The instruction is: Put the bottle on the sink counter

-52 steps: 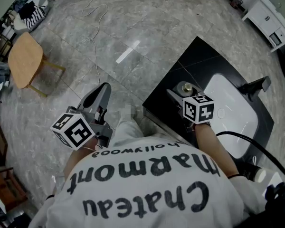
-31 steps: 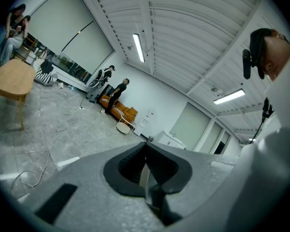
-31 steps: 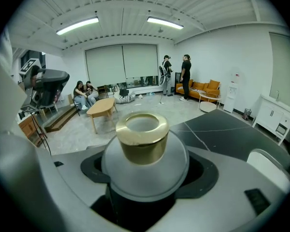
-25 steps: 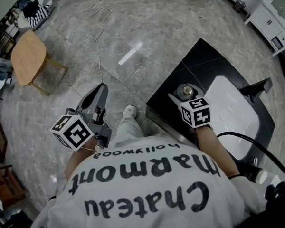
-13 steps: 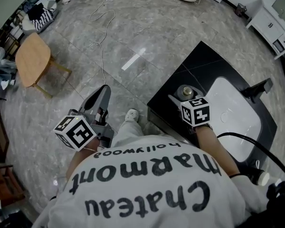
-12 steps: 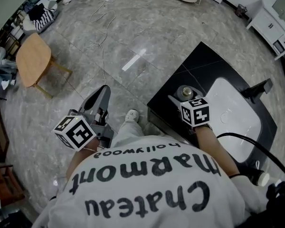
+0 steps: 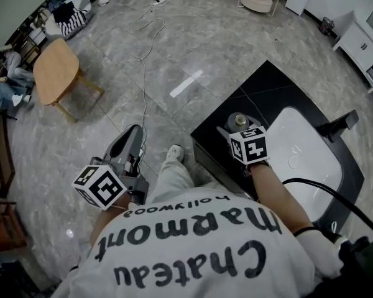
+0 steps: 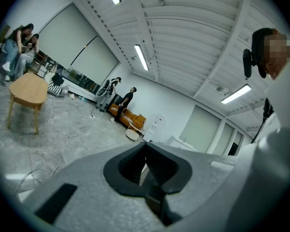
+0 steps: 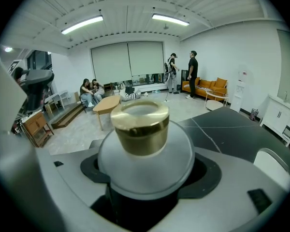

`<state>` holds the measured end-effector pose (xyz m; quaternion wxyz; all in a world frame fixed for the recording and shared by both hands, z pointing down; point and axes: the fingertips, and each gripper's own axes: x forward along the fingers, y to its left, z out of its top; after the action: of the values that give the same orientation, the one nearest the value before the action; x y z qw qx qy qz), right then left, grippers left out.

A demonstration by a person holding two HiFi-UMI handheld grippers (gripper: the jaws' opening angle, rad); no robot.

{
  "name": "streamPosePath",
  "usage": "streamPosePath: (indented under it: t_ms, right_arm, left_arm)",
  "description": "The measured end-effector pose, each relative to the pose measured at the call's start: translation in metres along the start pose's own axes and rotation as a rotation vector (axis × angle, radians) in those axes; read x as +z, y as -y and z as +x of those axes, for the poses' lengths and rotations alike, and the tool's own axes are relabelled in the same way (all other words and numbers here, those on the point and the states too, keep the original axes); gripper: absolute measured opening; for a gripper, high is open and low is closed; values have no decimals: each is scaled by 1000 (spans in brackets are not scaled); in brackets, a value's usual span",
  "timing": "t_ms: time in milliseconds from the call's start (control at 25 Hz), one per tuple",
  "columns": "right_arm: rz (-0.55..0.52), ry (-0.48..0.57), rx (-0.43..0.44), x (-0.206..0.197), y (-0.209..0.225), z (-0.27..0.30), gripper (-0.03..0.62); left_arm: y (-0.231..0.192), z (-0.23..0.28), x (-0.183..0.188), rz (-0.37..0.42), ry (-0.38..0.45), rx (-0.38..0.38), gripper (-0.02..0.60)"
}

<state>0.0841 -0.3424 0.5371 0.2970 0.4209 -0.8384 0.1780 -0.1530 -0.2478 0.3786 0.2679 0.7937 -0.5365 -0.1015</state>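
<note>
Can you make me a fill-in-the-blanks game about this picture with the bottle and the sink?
The right gripper is shut on a bottle with a ____ cap.
The counter around the white sink is ____.
The left gripper has its jaws together and holds ____.
Missing words: gold; black; nothing.

Head view looks steeply down from above. Left gripper view faces far across the room; right gripper view sits close behind bottle (image 9: 142, 129). All three share wooden table (image 7: 56, 73).
</note>
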Motion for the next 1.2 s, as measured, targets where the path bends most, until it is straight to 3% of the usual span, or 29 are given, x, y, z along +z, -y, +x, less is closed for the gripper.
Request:
streamPosePath:
  t_ms: [280, 560, 1000, 1200]
  right_arm:
    - [-1, -6, 4, -2, -2, -2, 341]
    - [-7, -9, 4, -3, -1, -1, 341]
    - [-11, 1, -6, -1, 0, 1, 341]
    - [-15, 8, -23, -1, 2, 0, 341]
  left_arm:
    - [-1, -38, -30, -59, -33, 115, 15]
    - [-3, -39, -37, -67, -75, 147, 15]
    - [4, -24, -59, -75, -180, 80, 15]
    - [-2, -51, -57, -72, -205, 105, 15]
